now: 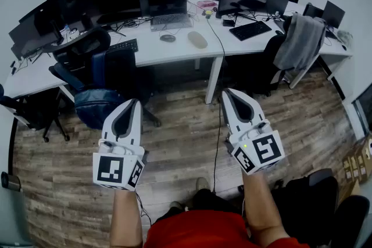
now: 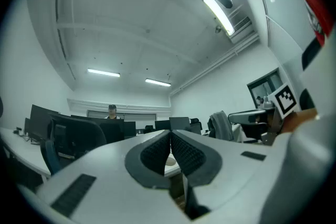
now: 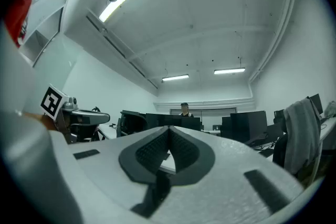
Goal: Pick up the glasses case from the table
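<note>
Both grippers sit nearest the lens at 6 o'clock, and both are empty. Left gripper (image 1: 133,103) and right gripper (image 1: 228,93) have their jaws pressed together with nothing between them. Glasses case (image 1: 197,39) lies on the white table (image 1: 174,52) at 12 o'clock, well apart from both grippers. Its nearest neighbour is the mouse (image 1: 167,38), at its 9 o'clock.

Recommended procedure: advance the right gripper, spread its jaws before arrival, straddle the case's narrow width, then close.

Count: two grippers, one glasses case, one mouse, one laptop (image 1: 165,9).
</note>
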{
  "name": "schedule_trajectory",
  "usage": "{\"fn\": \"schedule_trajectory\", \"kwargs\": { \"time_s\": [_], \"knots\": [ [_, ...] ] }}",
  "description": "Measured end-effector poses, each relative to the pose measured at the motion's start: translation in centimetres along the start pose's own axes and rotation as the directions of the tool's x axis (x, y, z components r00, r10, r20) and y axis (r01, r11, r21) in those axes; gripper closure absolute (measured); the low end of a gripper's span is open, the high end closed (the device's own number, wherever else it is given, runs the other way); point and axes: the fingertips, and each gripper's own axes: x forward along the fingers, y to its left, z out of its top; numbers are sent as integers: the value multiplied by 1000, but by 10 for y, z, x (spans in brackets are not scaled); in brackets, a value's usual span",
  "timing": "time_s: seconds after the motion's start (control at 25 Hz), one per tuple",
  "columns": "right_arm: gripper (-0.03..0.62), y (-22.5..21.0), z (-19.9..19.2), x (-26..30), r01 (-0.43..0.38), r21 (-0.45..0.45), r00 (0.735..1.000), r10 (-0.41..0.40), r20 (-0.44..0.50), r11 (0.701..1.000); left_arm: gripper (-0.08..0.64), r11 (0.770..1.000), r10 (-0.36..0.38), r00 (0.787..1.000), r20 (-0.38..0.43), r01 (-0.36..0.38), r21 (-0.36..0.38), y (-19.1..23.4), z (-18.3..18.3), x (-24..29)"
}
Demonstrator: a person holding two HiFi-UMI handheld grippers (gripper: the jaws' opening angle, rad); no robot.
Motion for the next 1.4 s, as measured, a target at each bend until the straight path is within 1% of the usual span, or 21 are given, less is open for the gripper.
{"fn": "schedule_trajectory", "kwargs": {
  "time_s": [0.24, 0.36, 0.56, 0.76, 0.92, 1.0, 1.2, 1.4],
  "knots": [
    [588, -11, 2, 11, -21, 31, 999, 20, 38, 999, 546, 1000, 5, 1000, -1, -5, 1, 1, -2, 16],
    [588, -24, -1, 19, -23, 27, 999, 22, 44, 999, 546, 1000, 20, 1000, -1, -20, -1, 2, -4, 29],
    [588, -57, -8, 34, -28, 14, 998, 28, 54, 999, 546, 999, 41, 999, -2, -41, 2, -2, -9, 63],
    [588, -99, -13, 43, -29, 21, 997, 27, 66, 999, 546, 999, 48, 999, -2, -48, 14, -20, -13, 103],
    [588, -123, -21, 49, -38, 0, 998, 38, 49, 999, 546, 998, 58, 998, -12, -57, 6, -32, -22, 131],
    [588, -133, -28, 54, -33, 7, 999, 33, 40, 999, 546, 998, 58, 998, -20, -58, 10, -33, -25, 142],
    [588, -152, -41, 83, -34, -5, 999, 35, 17, 999, 546, 998, 63, 998, -6, -63, 11, -22, -33, 179],
    [588, -170, -71, 136, -30, -16, 999, 29, -22, 999, 546, 999, 49, 999, 10, -49, 7, 5, -58, 232]
  ]
}}
